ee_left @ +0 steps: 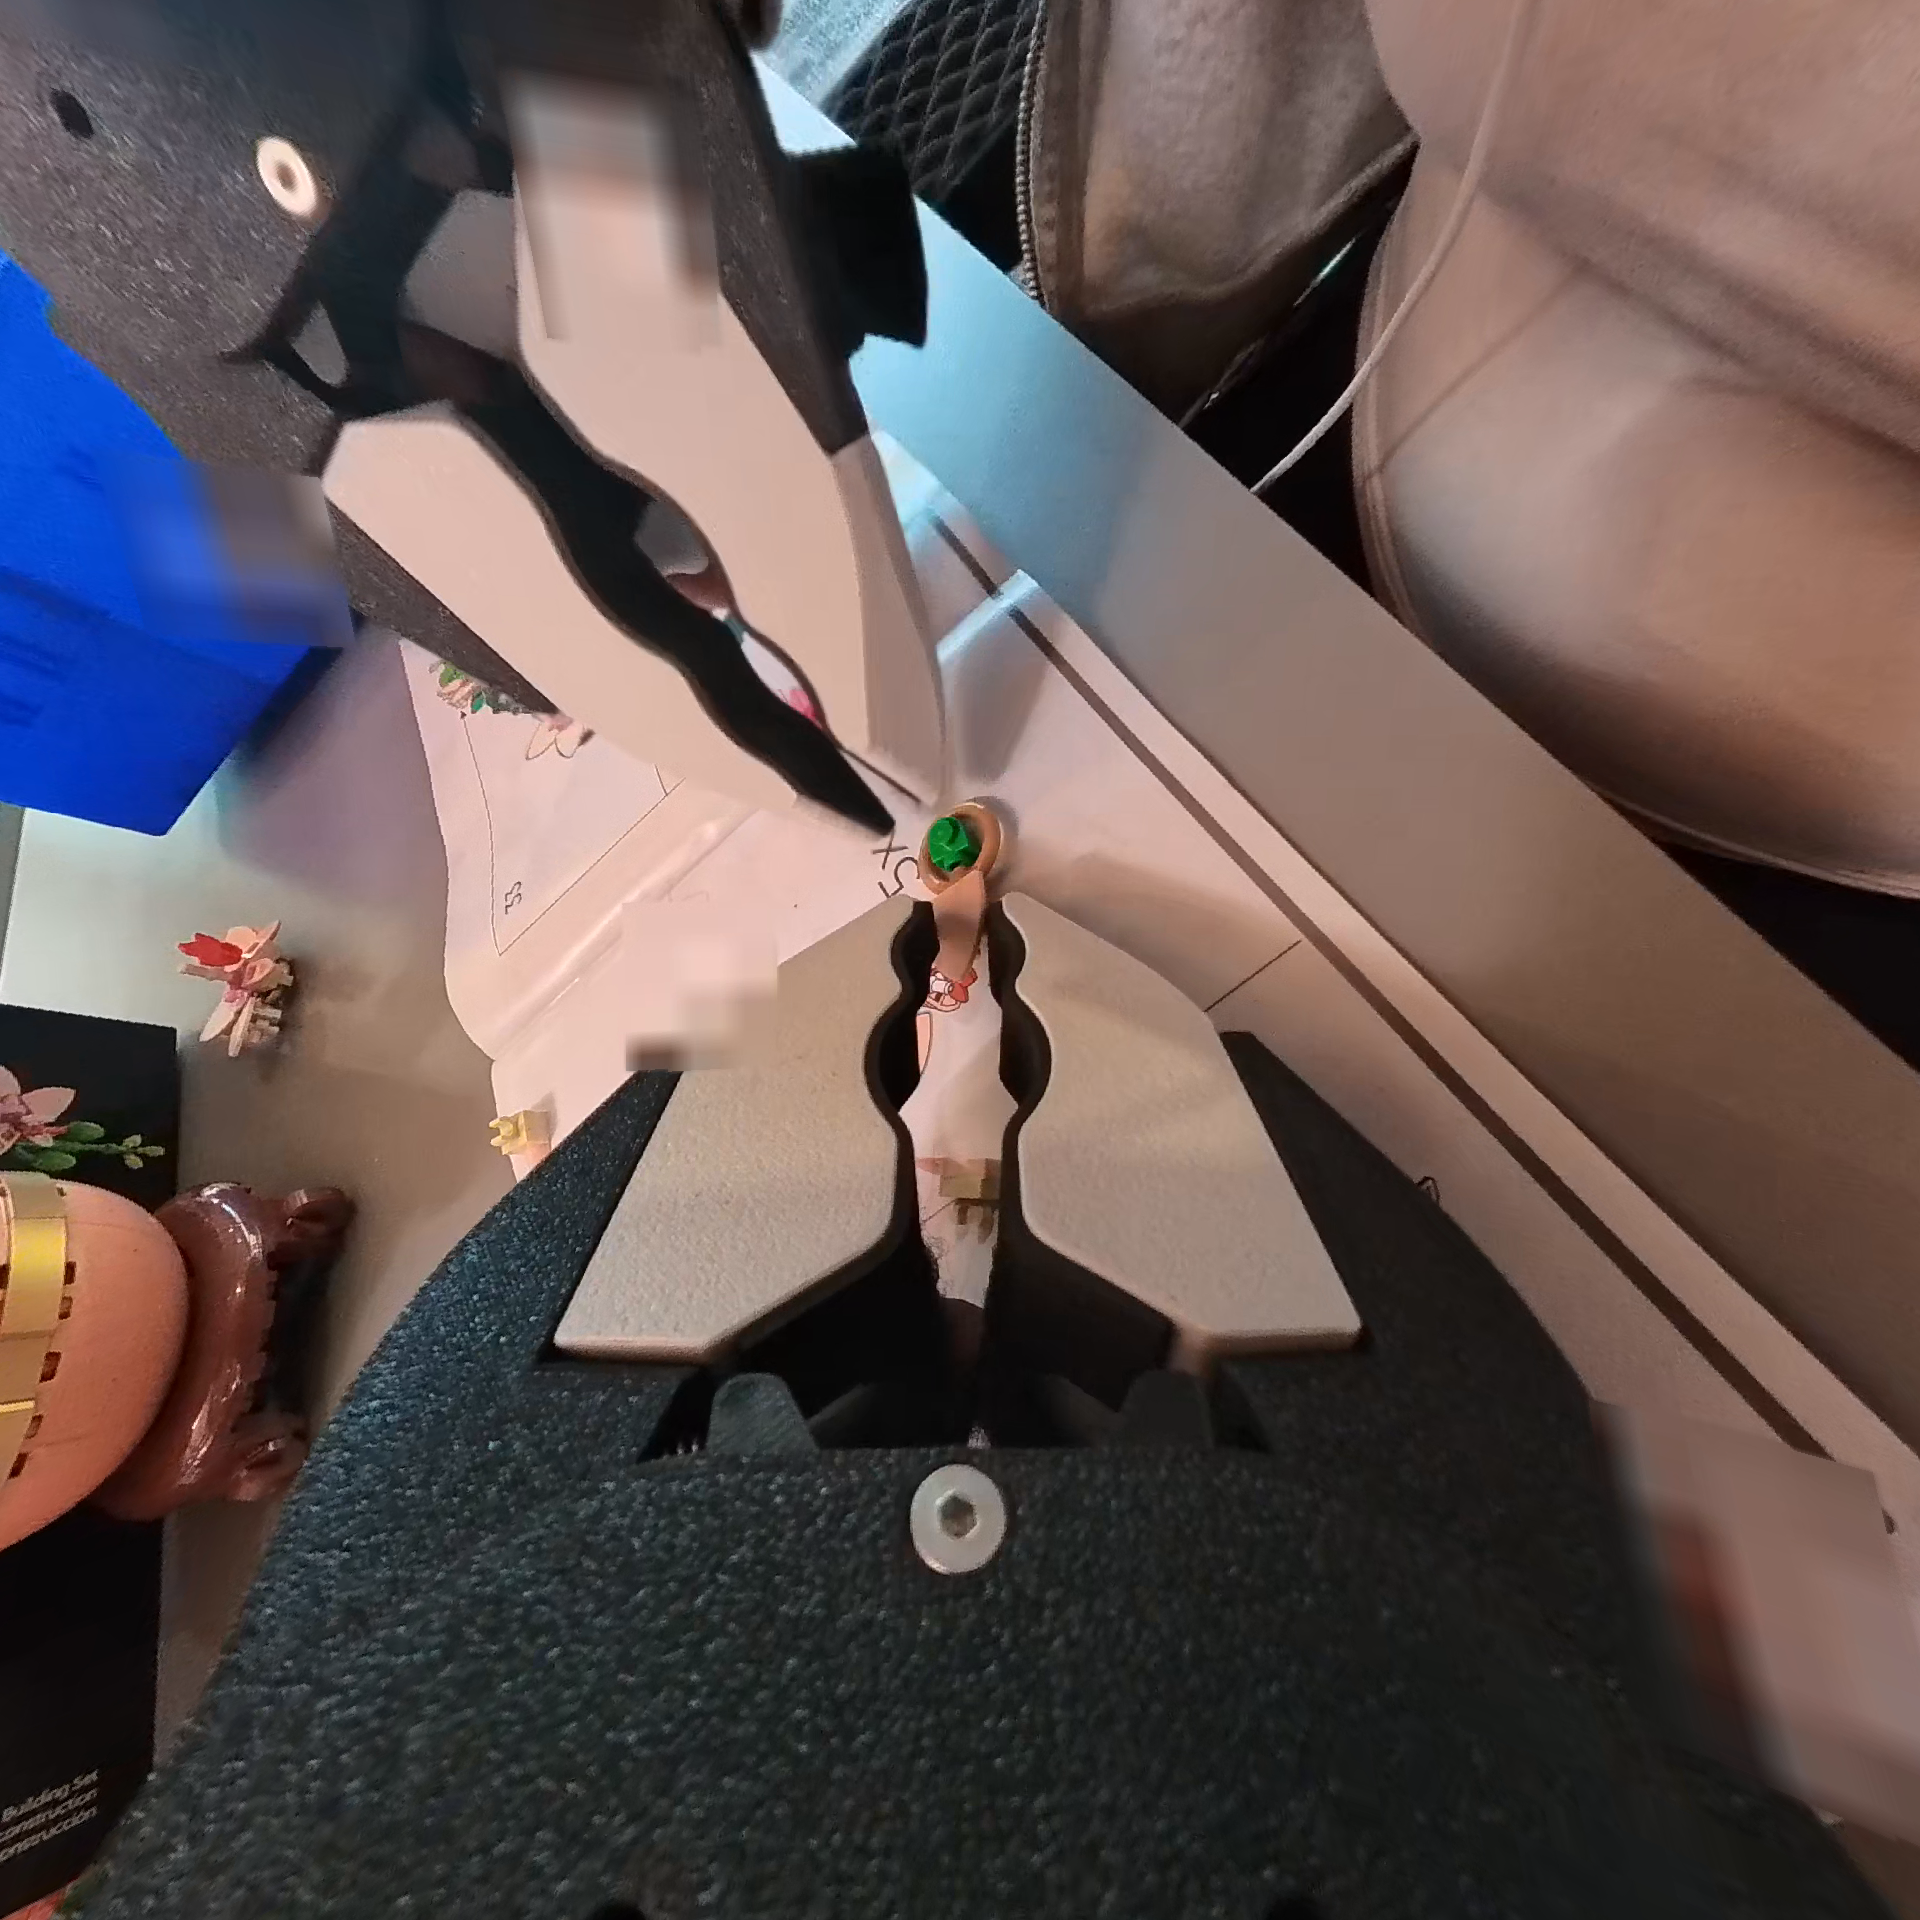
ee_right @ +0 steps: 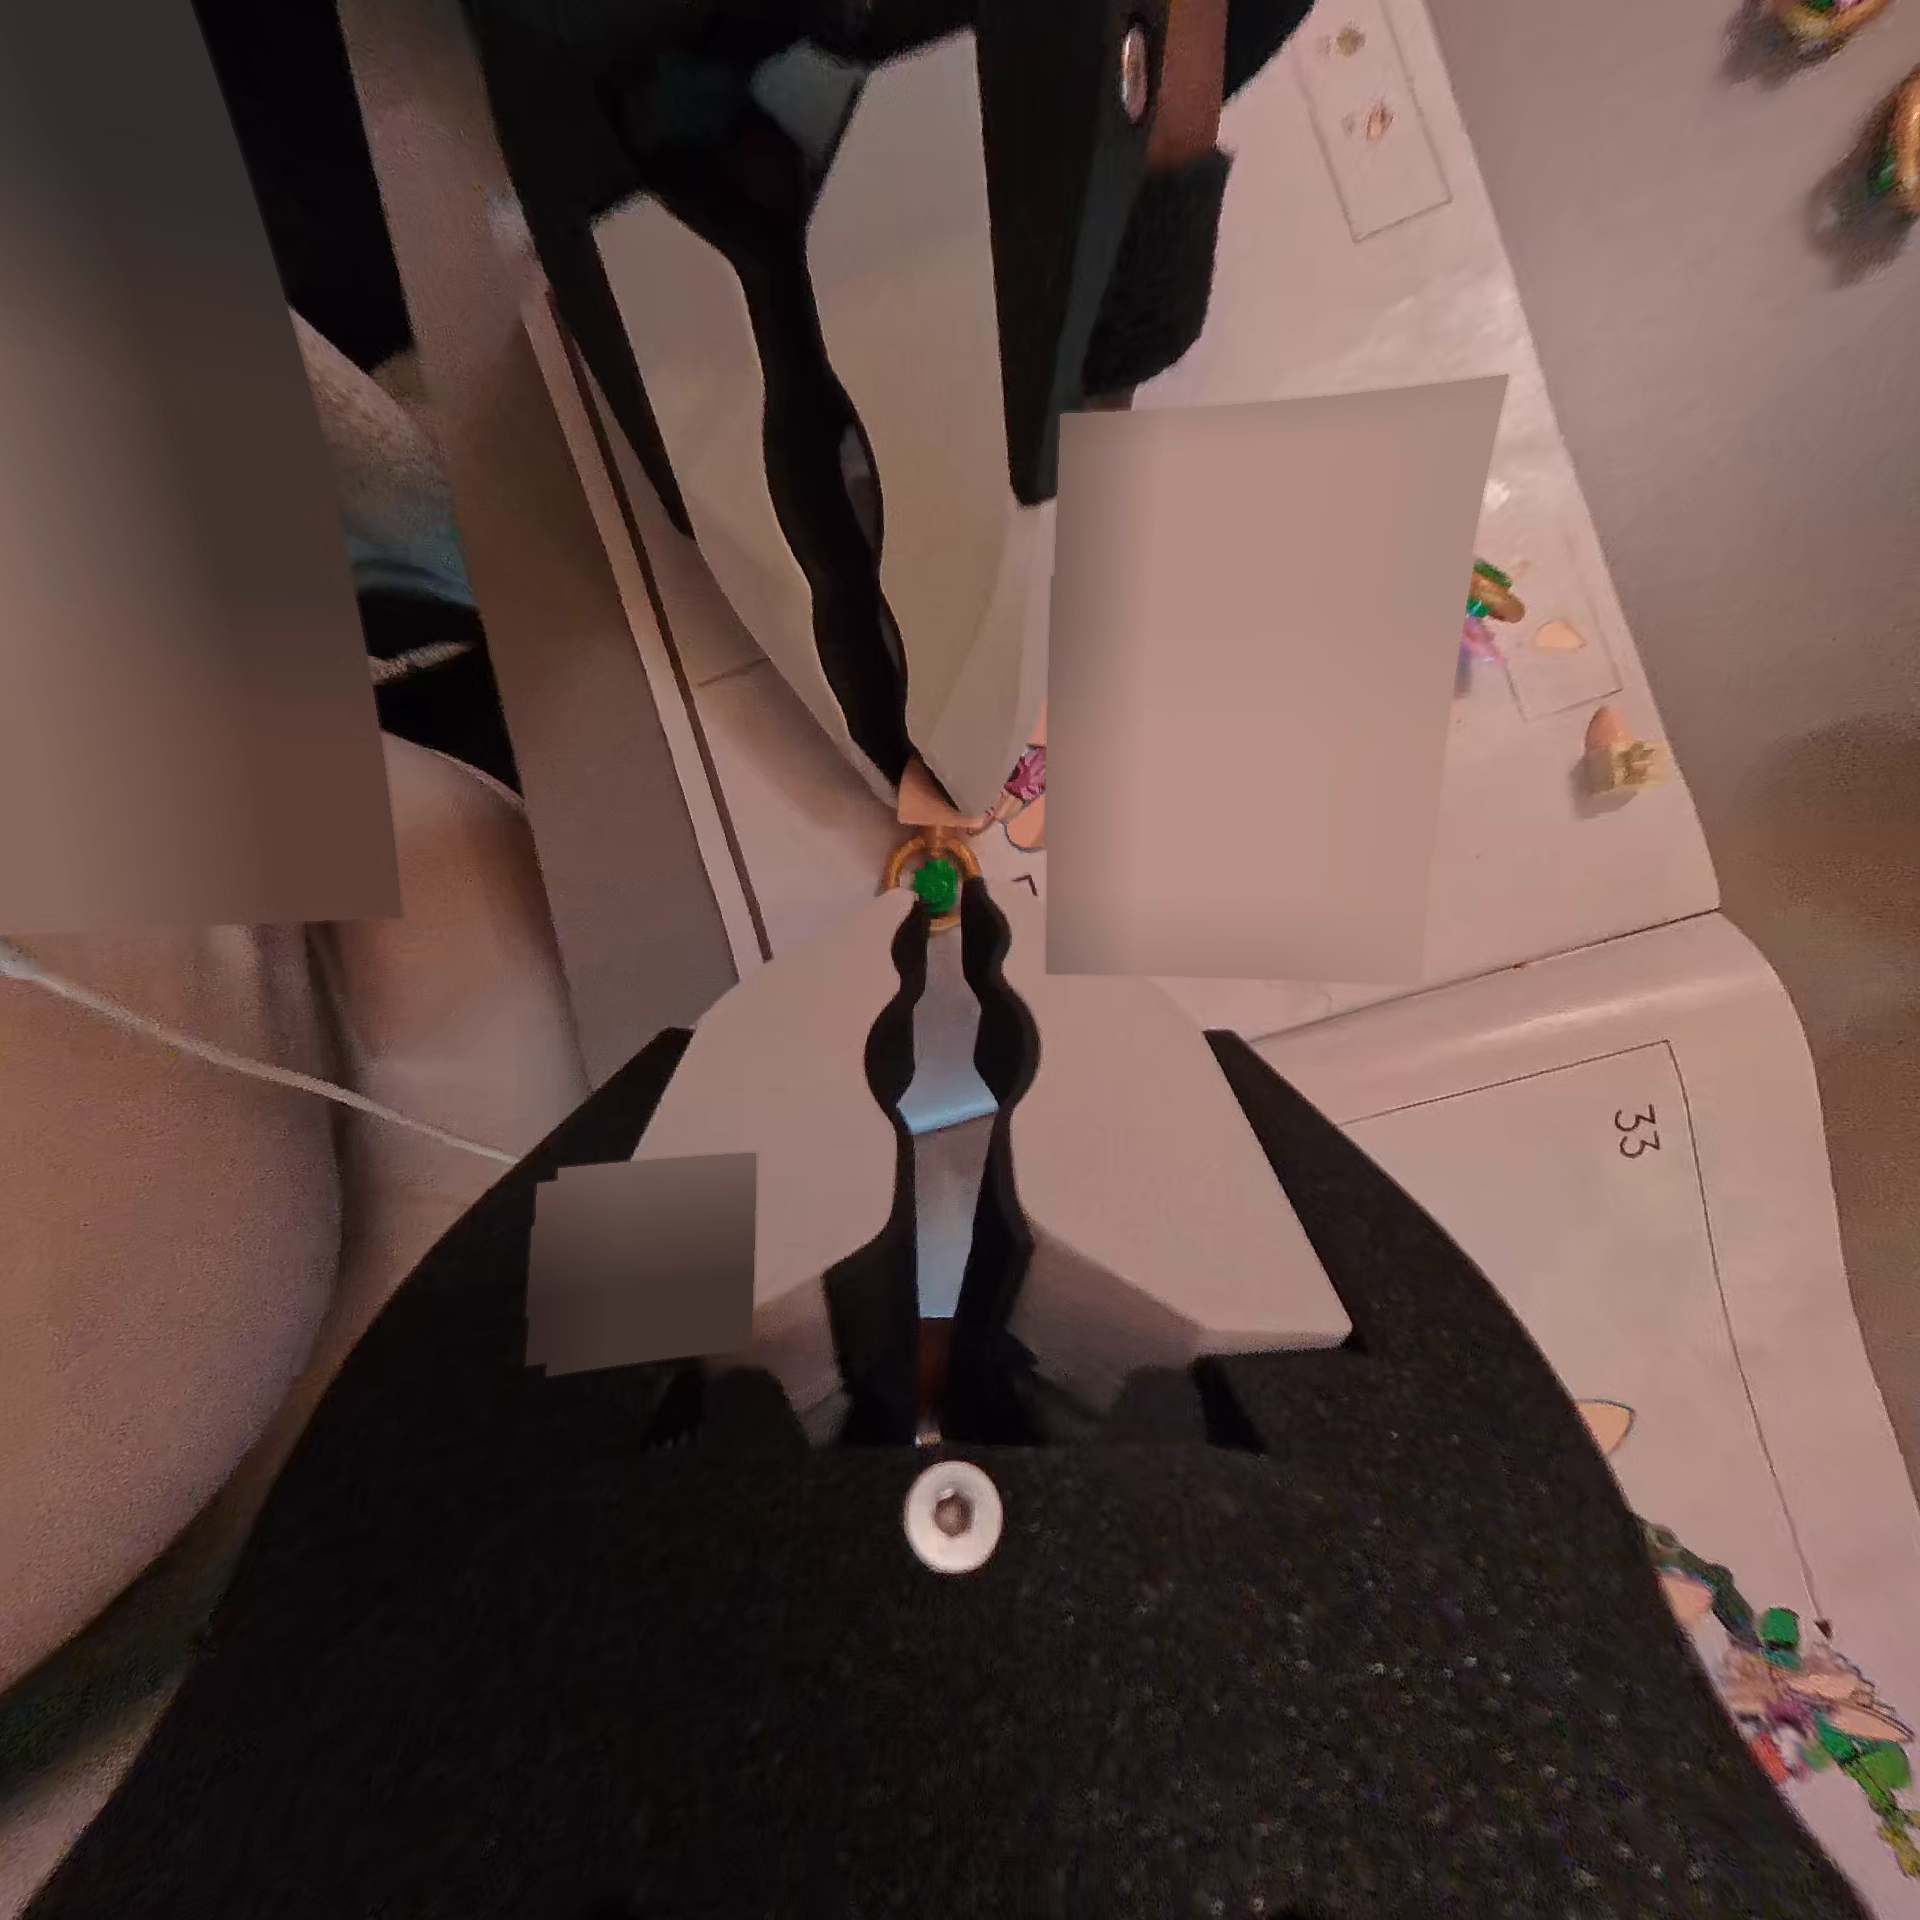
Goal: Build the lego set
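Observation:
My left gripper (ee_left: pixel 956 912) is shut on a tan petal piece (ee_left: pixel 958 940) whose ring end sticks out past the fingertips. A small green stud (ee_left: pixel 951 840) sits in that ring. My right gripper (ee_left: pixel 891 818) comes in from the upper left with its tips at the stud. In the right wrist view my right gripper (ee_right: pixel 932 923) is shut with the green stud (ee_right: pixel 932 883) at its tips, inside the gold-tan ring. The left gripper (ee_right: pixel 928 792) reaches in from above and pinches the tan petal piece (ee_right: pixel 923 779). Both hover over the open instruction booklet (ee_right: pixel 1558 1195).
A blue box (ee_left: pixel 104 623), a pink flower assembly (ee_left: pixel 241 982), a black set box (ee_left: pixel 73 1143) and a brown pot part (ee_left: pixel 229 1340) lie left. Loose tan and gold-green pieces (ee_right: pixel 1621 753) lie on the booklet. A person's beige top (ee_left: pixel 1610 468) is beyond the table edge. The tips of both grippers are at nearly the same place. From either gripper's tips it is about 25 cm to the pink flower assembly (ee_left: pixel 241 982).

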`<state>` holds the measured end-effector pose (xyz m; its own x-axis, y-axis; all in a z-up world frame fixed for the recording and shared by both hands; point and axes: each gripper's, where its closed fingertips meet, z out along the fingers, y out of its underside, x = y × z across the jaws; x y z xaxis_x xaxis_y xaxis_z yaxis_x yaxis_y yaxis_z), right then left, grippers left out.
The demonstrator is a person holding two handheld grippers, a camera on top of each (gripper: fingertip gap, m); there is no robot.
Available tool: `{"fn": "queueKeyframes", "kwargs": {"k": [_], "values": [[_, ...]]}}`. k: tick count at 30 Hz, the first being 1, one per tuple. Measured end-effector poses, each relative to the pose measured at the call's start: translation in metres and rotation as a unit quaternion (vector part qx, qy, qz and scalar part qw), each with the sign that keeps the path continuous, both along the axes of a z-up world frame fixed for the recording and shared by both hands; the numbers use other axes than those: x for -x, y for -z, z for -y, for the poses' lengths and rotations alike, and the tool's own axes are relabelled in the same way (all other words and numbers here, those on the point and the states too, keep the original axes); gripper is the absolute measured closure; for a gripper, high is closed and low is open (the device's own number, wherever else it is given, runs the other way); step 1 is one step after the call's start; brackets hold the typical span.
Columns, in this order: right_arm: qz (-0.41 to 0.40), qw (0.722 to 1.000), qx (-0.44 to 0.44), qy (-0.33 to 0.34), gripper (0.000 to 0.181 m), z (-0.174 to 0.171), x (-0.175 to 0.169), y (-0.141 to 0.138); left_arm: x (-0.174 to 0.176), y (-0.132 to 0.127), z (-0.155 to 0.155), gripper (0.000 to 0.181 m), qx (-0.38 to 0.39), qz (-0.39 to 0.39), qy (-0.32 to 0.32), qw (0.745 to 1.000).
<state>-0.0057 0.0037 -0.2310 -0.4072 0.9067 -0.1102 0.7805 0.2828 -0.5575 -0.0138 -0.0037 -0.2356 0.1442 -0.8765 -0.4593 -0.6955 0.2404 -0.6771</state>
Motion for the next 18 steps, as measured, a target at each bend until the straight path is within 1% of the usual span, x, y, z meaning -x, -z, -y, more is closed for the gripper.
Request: {"fn": "queueKeyframes", "kwargs": {"k": [1, 5, 7, 14, 18], "values": [[-0.007, 1.000, 0.012, 0.000, 0.179, 0.0026, 0.0007, -0.0022, -0.0001, -0.0001, 0.0001, 0.171, -0.001, 0.000, 0.000, 1.000], [-0.006, 1.000, 0.009, 0.014, 0.181, 0.0017, 0.0009, 0.0044, -0.0001, -0.0003, 0.0005, 0.172, -0.011, -0.002, 0.002, 1.000], [-0.003, 1.000, 0.022, 0.017, 0.180, 0.0048, 0.0005, 0.0066, -0.0005, -0.0004, 0.0009, 0.172, -0.021, -0.004, 0.004, 1.000], [-0.003, 0.999, 0.032, 0.021, 0.180, 0.0039, -0.0006, 0.0069, -0.0034, -0.0010, 0.0013, 0.174, -0.096, -0.028, 0.019, 0.995], [-0.005, 0.999, 0.047, 0.024, 0.180, 0.0041, -0.0004, 0.0069, -0.0041, -0.0011, 0.0020, 0.175, -0.116, -0.027, 0.027, 0.993]]}}
